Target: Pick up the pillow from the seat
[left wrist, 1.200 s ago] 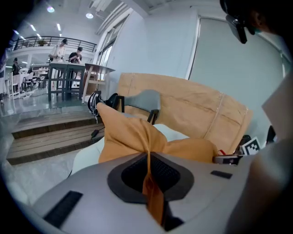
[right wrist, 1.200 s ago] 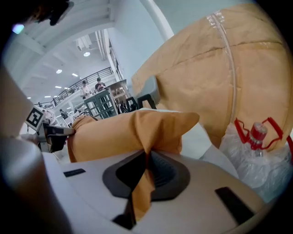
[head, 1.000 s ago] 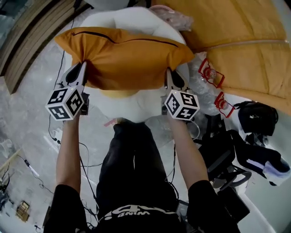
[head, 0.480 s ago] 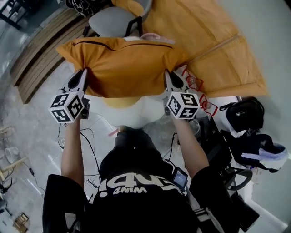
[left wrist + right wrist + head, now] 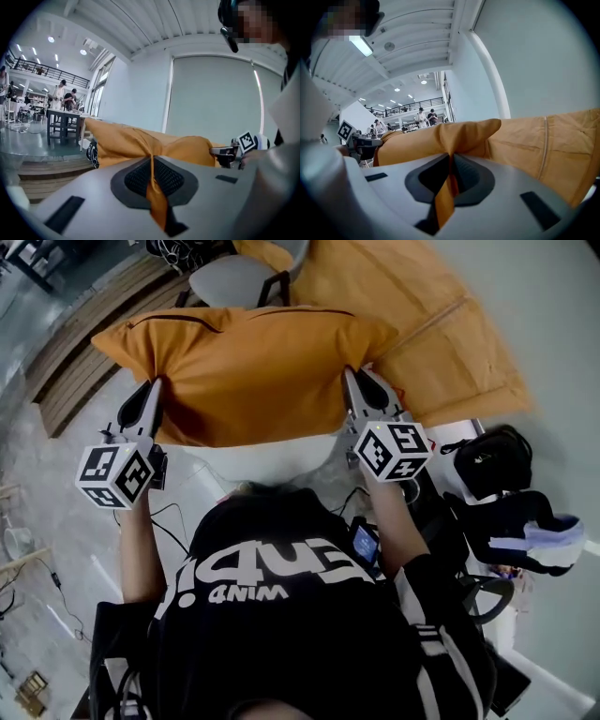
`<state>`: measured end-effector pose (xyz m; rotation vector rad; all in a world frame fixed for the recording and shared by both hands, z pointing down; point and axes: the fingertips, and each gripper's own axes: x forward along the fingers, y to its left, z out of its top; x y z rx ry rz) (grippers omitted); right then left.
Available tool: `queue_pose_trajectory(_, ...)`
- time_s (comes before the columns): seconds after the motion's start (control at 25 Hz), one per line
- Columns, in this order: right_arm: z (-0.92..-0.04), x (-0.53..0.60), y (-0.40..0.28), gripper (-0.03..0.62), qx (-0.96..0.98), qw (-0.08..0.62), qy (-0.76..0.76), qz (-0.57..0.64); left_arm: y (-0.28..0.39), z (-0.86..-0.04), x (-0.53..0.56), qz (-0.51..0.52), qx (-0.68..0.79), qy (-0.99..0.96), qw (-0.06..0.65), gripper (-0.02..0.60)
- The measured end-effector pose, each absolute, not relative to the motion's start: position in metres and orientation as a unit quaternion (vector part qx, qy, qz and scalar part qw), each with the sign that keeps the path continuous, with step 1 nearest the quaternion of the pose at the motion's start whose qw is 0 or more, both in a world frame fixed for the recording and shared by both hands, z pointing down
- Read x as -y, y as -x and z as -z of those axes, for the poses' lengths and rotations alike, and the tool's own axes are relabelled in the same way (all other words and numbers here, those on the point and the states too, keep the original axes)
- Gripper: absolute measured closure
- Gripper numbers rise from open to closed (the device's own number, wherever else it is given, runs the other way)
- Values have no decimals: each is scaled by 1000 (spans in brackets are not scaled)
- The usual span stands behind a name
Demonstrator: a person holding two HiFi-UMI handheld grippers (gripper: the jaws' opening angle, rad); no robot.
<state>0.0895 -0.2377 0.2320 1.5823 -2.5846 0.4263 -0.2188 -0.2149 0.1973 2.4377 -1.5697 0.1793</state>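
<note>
The orange fabric pillow (image 5: 248, 371) hangs stretched between the two claws, in front of the person and above the white rounded seat (image 5: 267, 460). A strip of the seat's near edge shows below the pillow's lower edge. Judging by the open room visible beneath the pillow in both gripper views, it is clear of the seat, so the pick-up looks essentially done.

The left claw (image 5: 153, 385) is clamped on a fold of orange cloth at the pillow's left end, and a thin pleat of fabric runs down between its pads. The right claw (image 5: 353, 379) pinches the right end the same way, with the cloth bunched into a narrow ridge between its closed jaws.

Gripping both ends probably keeps the soft pillow level and stops it sagging or swinging. Pinching only the cover, not the stuffing, suits jaws too narrow to span the filling.

Behind the pillow lie a large orange cushion (image 5: 450, 352) and a grey chair (image 5: 230, 282).
</note>
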Motion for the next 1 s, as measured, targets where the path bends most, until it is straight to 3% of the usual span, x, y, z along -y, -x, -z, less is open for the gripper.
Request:
queue_pose_trajectory(0.32, -200, 203, -75, 549, 860, 28, -496, -120, 233, -166, 165, -31, 564, -820, 92, 558)
queue_pose_trajectory(1.0, -191, 214, -60, 549, 868, 21, -484, -105, 244, -155, 169, -21, 570, -818, 76, 558)
